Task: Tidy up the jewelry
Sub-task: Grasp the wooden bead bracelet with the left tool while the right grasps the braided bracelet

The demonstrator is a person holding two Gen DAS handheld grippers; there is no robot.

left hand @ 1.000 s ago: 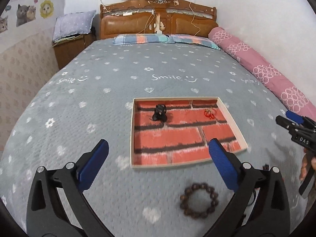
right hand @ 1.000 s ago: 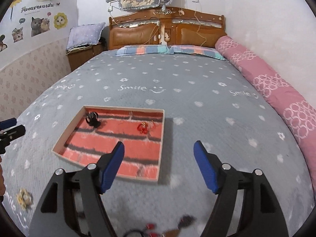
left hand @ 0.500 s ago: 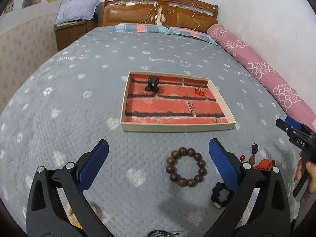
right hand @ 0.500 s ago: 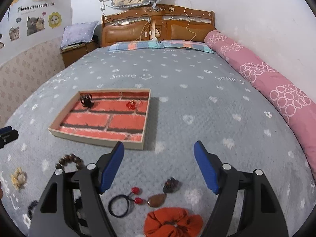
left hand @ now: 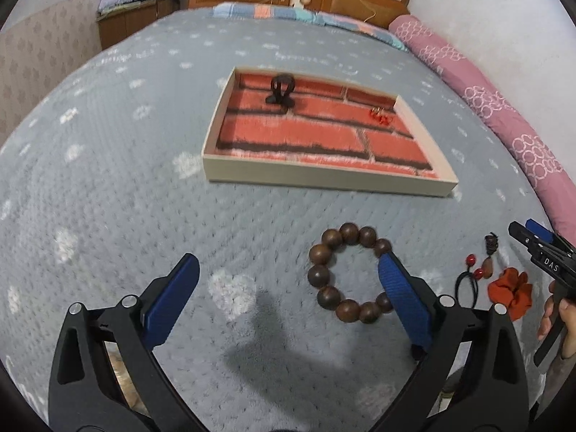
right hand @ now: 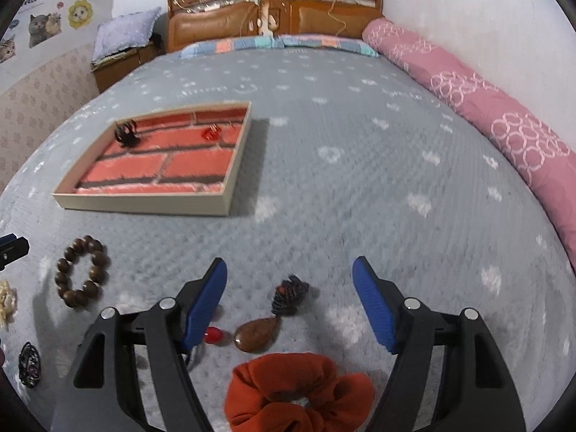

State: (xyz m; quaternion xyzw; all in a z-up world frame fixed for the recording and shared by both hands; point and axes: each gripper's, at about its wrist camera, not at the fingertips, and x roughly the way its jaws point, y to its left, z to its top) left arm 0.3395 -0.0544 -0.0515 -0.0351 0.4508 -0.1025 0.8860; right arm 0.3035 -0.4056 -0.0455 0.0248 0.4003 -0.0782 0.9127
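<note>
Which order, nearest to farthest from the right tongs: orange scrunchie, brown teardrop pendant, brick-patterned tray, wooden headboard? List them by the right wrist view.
1. Brown teardrop pendant, between the right tongs.
2. Orange scrunchie, just behind, at the bottom edge.
3. Brick-patterned tray, ahead left.
4. Wooden headboard, far end of the bed.

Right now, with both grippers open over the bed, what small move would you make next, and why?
Probably shift the left gripper slightly right and lower it over the bead bracelet. Its right finger overlaps the bracelet, which lies outside the tray. Both grippers hold nothing.
</note>
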